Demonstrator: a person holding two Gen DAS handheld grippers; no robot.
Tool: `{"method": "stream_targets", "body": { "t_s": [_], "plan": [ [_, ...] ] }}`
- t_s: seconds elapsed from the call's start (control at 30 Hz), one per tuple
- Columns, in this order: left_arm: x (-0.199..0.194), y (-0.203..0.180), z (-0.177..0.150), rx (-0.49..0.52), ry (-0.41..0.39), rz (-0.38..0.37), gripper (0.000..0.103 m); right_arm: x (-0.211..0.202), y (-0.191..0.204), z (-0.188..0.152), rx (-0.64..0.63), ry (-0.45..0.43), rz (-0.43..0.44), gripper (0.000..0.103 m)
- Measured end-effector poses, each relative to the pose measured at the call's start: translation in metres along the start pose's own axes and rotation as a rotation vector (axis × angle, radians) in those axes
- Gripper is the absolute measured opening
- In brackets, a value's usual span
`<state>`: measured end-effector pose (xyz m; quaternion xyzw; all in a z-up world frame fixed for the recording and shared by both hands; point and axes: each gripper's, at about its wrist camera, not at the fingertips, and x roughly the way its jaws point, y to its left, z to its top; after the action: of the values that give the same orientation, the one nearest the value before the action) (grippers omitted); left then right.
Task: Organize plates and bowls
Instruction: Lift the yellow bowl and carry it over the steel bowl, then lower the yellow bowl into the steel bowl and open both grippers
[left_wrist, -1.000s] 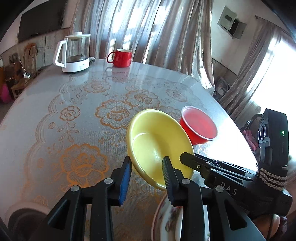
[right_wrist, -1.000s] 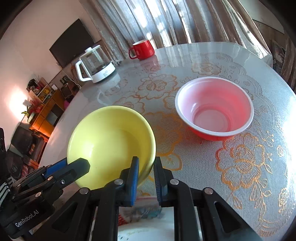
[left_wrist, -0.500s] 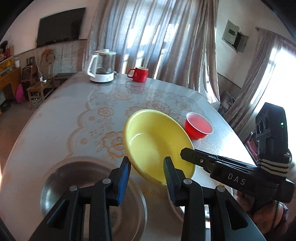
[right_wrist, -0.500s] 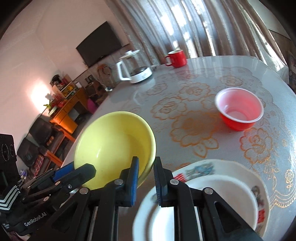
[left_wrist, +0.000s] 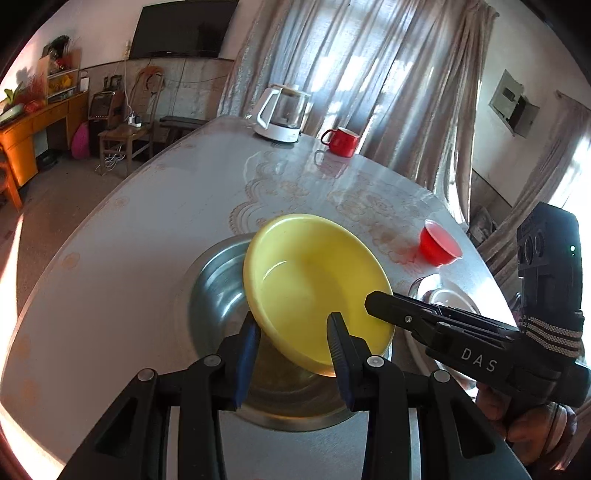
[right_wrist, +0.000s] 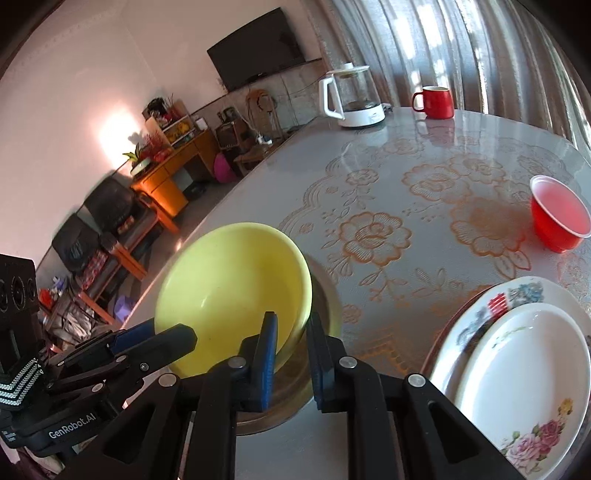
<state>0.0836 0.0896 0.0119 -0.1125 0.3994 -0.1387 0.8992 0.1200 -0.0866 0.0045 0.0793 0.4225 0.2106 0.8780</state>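
Observation:
A yellow bowl (left_wrist: 314, 280) (right_wrist: 229, 288) hangs tilted just above a larger steel bowl (left_wrist: 218, 288) (right_wrist: 271, 417) on the table. Both grippers hold its near rim. My left gripper (left_wrist: 293, 336) has one finger under the wall and one inside the bowl; in the right wrist view it (right_wrist: 173, 336) pinches the rim's left side. My right gripper (right_wrist: 293, 343) is shut on the rim, and in the left wrist view it (left_wrist: 373, 299) reaches in from the right. A small red bowl (left_wrist: 439, 251) (right_wrist: 559, 218) stands further right.
Two stacked flowered plates (right_wrist: 517, 369) (left_wrist: 443, 295) lie at the near right of the table. A glass kettle (left_wrist: 282, 114) and a red mug (left_wrist: 341, 142) stand at the far edge. A chair and an orange cabinet (left_wrist: 33, 122) are beyond the table's left side.
Both grippers carried the yellow bowl leftward, away from the red bowl. The steel bowl and the plates came into view, and the yellow bowl now hangs over the steel one.

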Motion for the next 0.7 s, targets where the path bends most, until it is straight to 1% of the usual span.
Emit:
{"method": "stream_targets", "body": {
  "t_s": [0.1, 0.27, 0.43, 0.47, 0.5, 0.7],
  "plan": [
    [0.002, 0.003, -0.006, 0.007, 0.005, 0.014, 0.036, 0.008, 0.004, -0.007, -0.006, 0.028, -0.016, 0.015],
    [0.009, 0.007, -0.008, 0.006, 0.013, 0.031, 0.036, 0.016, 0.010, -0.013, -0.023, 0.051, -0.044, 0.015],
    [0.018, 0.008, -0.008, 0.004, 0.036, 0.062, 0.038, 0.022, 0.018, -0.015, -0.064, 0.052, -0.107, 0.015],
    [0.018, 0.009, -0.008, 0.004, 0.036, 0.068, 0.040, 0.024, 0.019, -0.015, -0.072, 0.055, -0.120, 0.015],
    [0.018, 0.009, -0.008, 0.007, 0.036, 0.077, 0.042, 0.024, 0.020, -0.016, -0.075, 0.057, -0.123, 0.016],
    [0.016, 0.006, -0.011, 0.035, 0.026, 0.094, 0.042, 0.029, 0.021, -0.016, -0.091, 0.062, -0.132, 0.016]
  ]
}}
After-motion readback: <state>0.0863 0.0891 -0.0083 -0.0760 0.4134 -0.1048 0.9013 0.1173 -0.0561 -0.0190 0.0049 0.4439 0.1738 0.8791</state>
